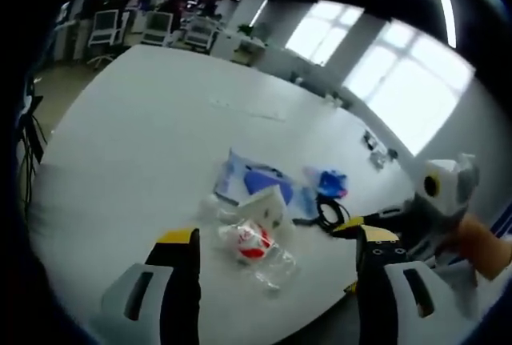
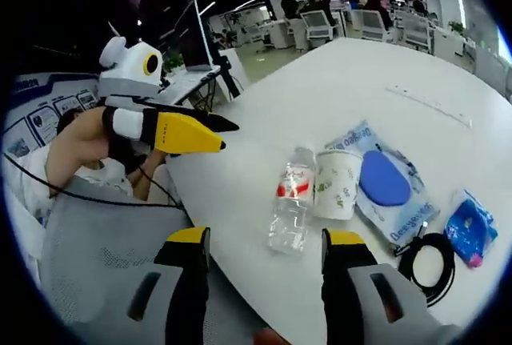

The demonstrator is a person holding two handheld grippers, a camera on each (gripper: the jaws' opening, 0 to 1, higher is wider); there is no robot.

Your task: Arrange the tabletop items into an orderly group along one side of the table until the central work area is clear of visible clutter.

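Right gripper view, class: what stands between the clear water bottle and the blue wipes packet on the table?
In the right gripper view, a white paper cup lies between the water bottle and the blue wipes packet, close against both.

Blue wipes pack (image 2: 390,182) on bench: printed lettering along edges, possibly "Deeyeo", too blurred to confirm. Water bottle (image 2: 291,200): red-and-white label, print illegible. Paper cup (image 2: 337,183): small pattern, no readable words. Posters on wall (image 2: 32,117) at far left: text too small to read.
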